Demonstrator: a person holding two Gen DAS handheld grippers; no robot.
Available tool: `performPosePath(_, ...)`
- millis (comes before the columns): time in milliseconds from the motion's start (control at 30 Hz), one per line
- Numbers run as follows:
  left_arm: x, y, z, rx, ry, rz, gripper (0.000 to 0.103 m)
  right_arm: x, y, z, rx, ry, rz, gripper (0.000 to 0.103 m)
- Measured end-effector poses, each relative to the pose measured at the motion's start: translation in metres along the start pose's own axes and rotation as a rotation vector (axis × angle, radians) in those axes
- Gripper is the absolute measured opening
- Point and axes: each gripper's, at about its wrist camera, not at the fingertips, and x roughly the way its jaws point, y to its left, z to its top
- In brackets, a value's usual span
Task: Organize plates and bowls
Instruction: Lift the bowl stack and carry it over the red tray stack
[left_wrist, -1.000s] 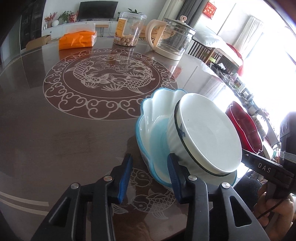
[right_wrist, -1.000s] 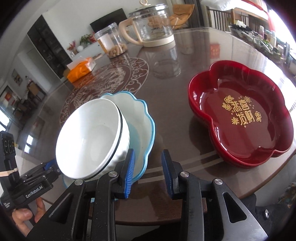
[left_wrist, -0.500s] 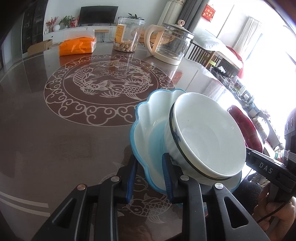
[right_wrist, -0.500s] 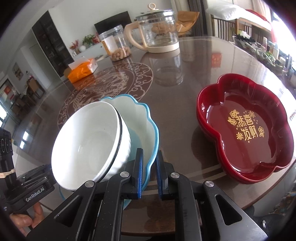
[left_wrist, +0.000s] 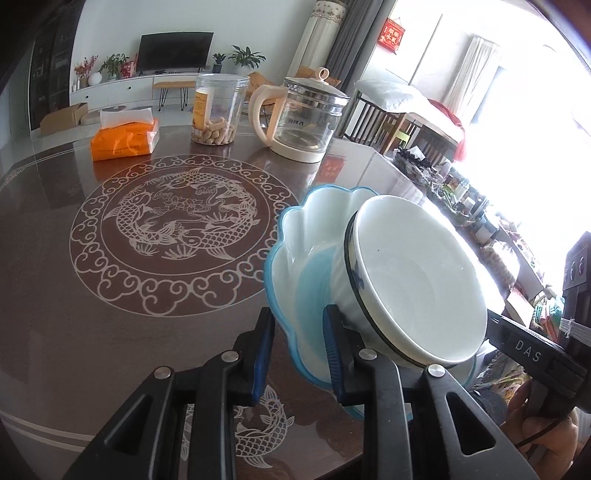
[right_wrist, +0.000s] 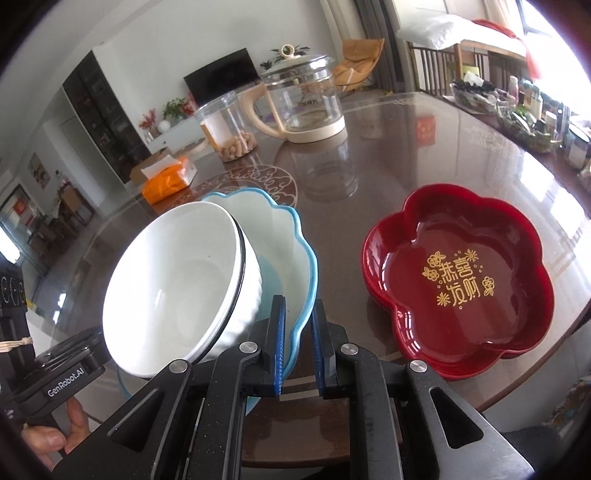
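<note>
Grippers come first. Left gripper (left_wrist: 297, 349) pinches the wavy rim of the blue plate (left_wrist: 295, 258) between its blue pads. Right gripper (right_wrist: 297, 341) pinches the same plate's rim from the other side. White bowl (right_wrist: 173, 280) sits in the plate, leaning, just above the near edge of the table (left_wrist: 55, 295). Red tray (right_wrist: 461, 280) sits near the table's right edge. Plate and bowl look hard, smooth and easy to break. I think the bowl could slide, so hold the rim tight and keep the plate flat.
</note>
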Motion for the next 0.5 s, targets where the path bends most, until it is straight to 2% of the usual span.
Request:
performPosePath(300,0.029,-0.086,0.041,0.117,-0.014,-0.114,0.024,-0.051,-0.054,0.033,0.059,-0.107,-0.112,0.015)
performPosePath(500,0.066,-0.128,0.047,0.171,0.027,-0.159,0.024,-0.063,-0.1,0.045,0.122,-0.129,-0.189,0.015)
